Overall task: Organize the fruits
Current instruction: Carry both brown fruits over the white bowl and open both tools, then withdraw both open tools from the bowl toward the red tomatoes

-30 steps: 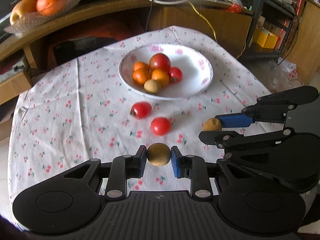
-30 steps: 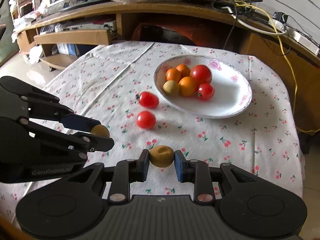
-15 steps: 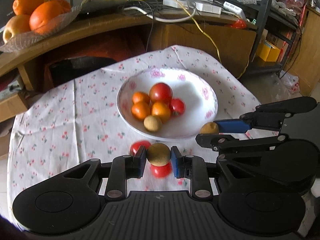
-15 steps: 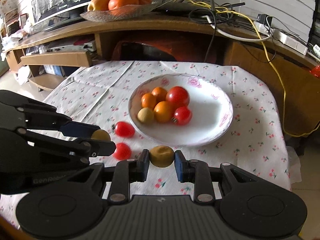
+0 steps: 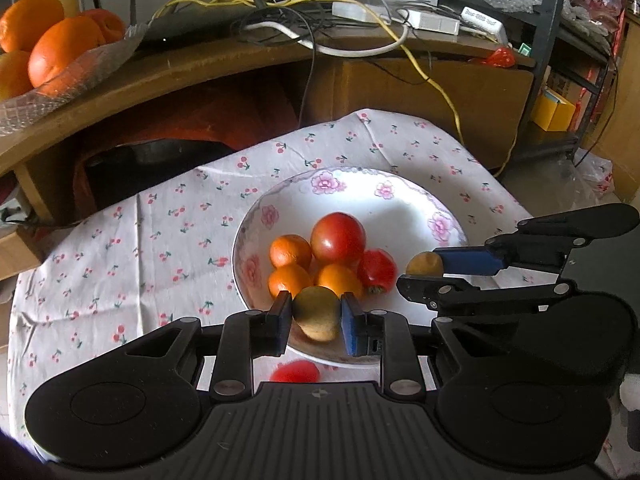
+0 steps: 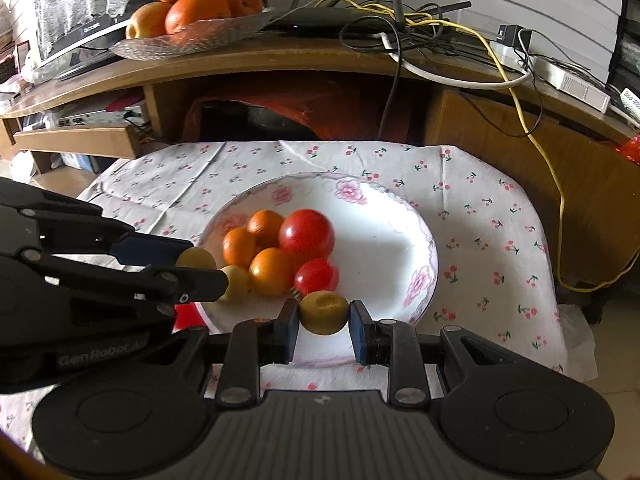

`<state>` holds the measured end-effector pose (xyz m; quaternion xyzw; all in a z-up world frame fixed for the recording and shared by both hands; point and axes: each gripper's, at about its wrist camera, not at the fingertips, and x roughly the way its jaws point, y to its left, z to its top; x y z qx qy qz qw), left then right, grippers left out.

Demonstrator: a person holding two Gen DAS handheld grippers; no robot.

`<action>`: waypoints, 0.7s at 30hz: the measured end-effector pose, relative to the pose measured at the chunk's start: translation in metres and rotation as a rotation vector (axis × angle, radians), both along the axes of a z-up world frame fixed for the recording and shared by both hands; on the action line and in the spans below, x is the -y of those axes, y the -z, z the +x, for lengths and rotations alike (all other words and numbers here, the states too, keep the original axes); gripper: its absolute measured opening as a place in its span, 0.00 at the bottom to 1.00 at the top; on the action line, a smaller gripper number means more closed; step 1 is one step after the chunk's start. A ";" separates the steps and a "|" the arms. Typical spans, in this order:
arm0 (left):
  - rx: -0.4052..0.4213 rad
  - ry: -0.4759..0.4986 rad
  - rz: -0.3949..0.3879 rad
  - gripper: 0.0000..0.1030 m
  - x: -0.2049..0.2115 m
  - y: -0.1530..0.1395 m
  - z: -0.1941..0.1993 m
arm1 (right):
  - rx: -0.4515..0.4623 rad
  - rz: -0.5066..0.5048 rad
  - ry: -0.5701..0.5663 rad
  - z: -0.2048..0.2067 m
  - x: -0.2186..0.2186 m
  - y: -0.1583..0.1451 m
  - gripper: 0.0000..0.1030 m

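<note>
Small brown fruit (image 5: pixel 316 314) between left tool (image 5: pixel 314 322) pads, over plate (image 5: pixel 400 208) rim.

cherry-print cloth (image 6: pixel 480 216) (white, pink-flowered plate (image 6: pixel 384 216))

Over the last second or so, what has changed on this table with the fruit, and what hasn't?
Both grippers carried their fruits forward across the cloth until they hang over the white flowered plate. The left gripper stays shut on a round brownish-yellow fruit, the right gripper on a dimpled yellow-brown fruit. Nothing was let go. The fruit pile on the plate has not shifted.
</note>
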<state>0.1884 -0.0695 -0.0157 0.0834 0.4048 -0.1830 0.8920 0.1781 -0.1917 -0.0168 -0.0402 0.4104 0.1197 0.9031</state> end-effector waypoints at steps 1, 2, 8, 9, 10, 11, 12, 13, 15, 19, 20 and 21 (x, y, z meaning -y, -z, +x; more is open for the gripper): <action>-0.001 -0.001 0.001 0.32 0.000 0.001 0.003 | 0.000 -0.002 0.001 0.003 0.000 0.002 0.25; -0.003 -0.003 0.001 0.32 0.000 0.003 0.005 | 0.001 -0.001 0.002 0.006 0.001 0.003 0.25; -0.002 -0.014 -0.009 0.32 0.000 0.008 0.015 | 0.003 0.007 0.000 0.019 0.003 0.010 0.25; 0.002 -0.014 -0.008 0.32 0.000 0.008 0.015 | 0.004 0.005 0.002 0.020 0.003 0.010 0.25; 0.002 -0.013 -0.008 0.32 0.001 0.008 0.016 | 0.008 0.002 0.005 0.021 0.003 0.011 0.25; 0.000 -0.015 -0.011 0.33 0.001 0.008 0.017 | 0.015 0.003 0.006 0.021 0.004 0.011 0.25; -0.001 -0.017 -0.011 0.33 0.001 0.008 0.018 | 0.016 0.004 0.008 0.022 0.004 0.011 0.25; -0.001 -0.019 -0.009 0.34 0.001 0.008 0.019 | 0.016 0.006 0.012 0.022 0.005 0.010 0.25; -0.002 -0.021 -0.006 0.37 0.001 0.008 0.020 | 0.017 0.006 0.019 0.023 0.005 0.010 0.25; -0.007 -0.033 -0.012 0.45 -0.001 0.009 0.021 | 0.017 0.003 0.026 0.022 0.006 0.010 0.26; -0.006 -0.034 -0.012 0.46 -0.001 0.008 0.021 | 0.017 0.002 0.029 0.022 0.006 0.009 0.26; -0.004 -0.034 -0.012 0.47 -0.001 0.008 0.020 | 0.019 0.000 0.032 0.021 0.006 0.009 0.26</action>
